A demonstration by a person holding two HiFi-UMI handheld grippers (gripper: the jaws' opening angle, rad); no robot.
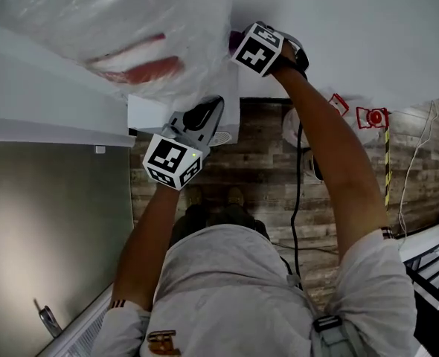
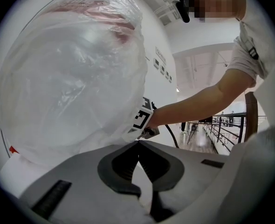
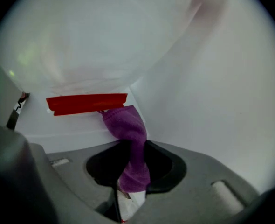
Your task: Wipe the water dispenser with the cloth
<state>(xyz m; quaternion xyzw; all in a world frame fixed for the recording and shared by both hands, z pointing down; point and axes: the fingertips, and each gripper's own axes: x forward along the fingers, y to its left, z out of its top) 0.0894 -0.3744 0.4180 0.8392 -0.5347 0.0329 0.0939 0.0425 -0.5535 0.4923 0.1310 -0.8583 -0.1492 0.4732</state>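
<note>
1. Right gripper (image 3: pixel 134 146): the jaws pinch a purple cloth (image 3: pixel 127 125). The cloth runs up out of the jaws, and its free end lies against the white dispenser (image 3: pixel 67 125).
2. The cloth's contact point is at the dispenser's top edge. It touches the right end of a red strip (image 3: pixel 86 104), just under the bottle (image 3: pixel 105 41).
3. The bottle is wrapped in clear plastic film. It sits on top of the dispenser and fills most of the right gripper view.
4. Head view: the right arm is stretched forward and the right marker cube (image 1: pixel 260 48) is beside the bottle's right flank. Only a sliver of purple shows past the cube.
5. Left gripper (image 2: pixel 138 143): the jaws are pressed together at the tips, with nothing between them. Only white surface shows through the gap further back.
6. The left gripper sits low at the front of the dispenser, below the wrapped bottle. I can't tell whether it touches the film.
7. Left gripper view: the film-covered bottle fills the upper left. The right arm and its cube reach in behind it.
8. There is a wood-pattern floor (image 1: pixel 257 169) below, and a black cable (image 1: pixel 297 199) hangs along the right arm.
9. A grey panel (image 1: pixel 48 229) stands left of the dispenser.
</note>
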